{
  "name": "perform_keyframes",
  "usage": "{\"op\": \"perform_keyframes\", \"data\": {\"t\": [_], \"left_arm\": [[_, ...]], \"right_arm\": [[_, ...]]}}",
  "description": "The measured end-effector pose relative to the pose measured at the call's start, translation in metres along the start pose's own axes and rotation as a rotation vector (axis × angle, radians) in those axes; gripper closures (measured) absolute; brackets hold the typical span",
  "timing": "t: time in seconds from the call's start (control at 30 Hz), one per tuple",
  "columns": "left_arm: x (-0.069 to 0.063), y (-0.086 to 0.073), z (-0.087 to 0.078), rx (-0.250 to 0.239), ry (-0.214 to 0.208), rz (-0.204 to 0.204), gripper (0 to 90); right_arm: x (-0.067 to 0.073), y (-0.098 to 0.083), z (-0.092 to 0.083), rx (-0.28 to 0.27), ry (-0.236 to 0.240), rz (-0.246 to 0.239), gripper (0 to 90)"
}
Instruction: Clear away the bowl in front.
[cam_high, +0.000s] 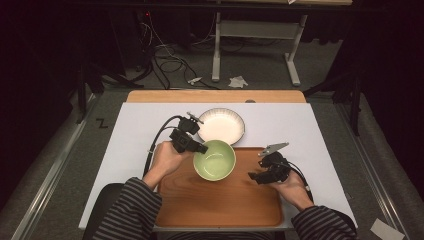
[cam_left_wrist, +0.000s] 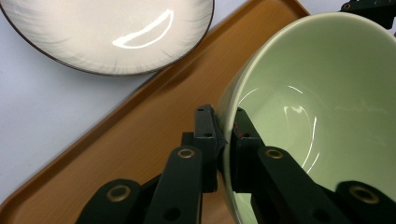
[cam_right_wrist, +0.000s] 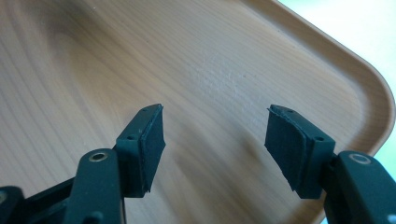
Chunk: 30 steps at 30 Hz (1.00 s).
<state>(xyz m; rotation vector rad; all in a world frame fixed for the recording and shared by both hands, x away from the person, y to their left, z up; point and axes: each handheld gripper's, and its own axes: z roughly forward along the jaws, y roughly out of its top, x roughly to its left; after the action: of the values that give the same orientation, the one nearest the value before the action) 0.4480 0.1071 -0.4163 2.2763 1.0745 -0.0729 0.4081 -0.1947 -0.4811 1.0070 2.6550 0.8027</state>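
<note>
Fingers (cam_left_wrist: 205, 140) of left gripper (cam_high: 200, 148) pinched on the near rim of the pale green bowl (cam_high: 215, 160) — one pad outside, one inside. Bowl over the wooden tray (cam_high: 220, 202), seemingly tilted, just beside the white plate (cam_high: 221, 126). Right gripper (cam_high: 256, 176) spread wide — nothing between.

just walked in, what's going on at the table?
A person works with two hand-held grippers. The left gripper is shut on the rim of the green bowl, one of its fingers inside and one outside, at the wooden tray. The right gripper hovers open over the tray. A white plate sits behind the tray.
</note>
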Motion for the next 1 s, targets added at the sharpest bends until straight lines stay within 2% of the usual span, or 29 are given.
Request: {"op": "perform_keyframes", "data": {"t": [0.07, 0.2, 0.27, 0.57, 0.8, 1.0], "left_arm": [[0.000, -0.001, 0.003, 0.009, -0.003, 0.000, 84.6], [-0.001, -0.005, 0.010, 0.031, 0.010, 0.010, 84.6], [-0.001, -0.006, 0.014, 0.041, -0.002, 0.006, 84.6], [-0.003, -0.006, 0.027, 0.076, 0.004, 0.016, 84.6], [-0.005, -0.006, 0.035, 0.097, -0.004, 0.010, 84.6], [-0.006, -0.007, 0.039, 0.106, 0.008, 0.016, 84.6]], "right_arm": [[0.001, 0.000, -0.001, 0.004, 0.002, 0.011, 38.7], [0.000, 0.000, 0.000, 0.000, 0.000, -0.003, 38.7], [0.000, 0.000, 0.000, 0.000, 0.000, -0.005, 38.7], [0.000, 0.000, 0.000, 0.003, 0.001, 0.008, 38.7], [0.000, 0.000, 0.000, 0.001, 0.001, 0.000, 38.7], [0.000, 0.000, 0.001, 0.002, 0.003, 0.000, 38.6]]}}
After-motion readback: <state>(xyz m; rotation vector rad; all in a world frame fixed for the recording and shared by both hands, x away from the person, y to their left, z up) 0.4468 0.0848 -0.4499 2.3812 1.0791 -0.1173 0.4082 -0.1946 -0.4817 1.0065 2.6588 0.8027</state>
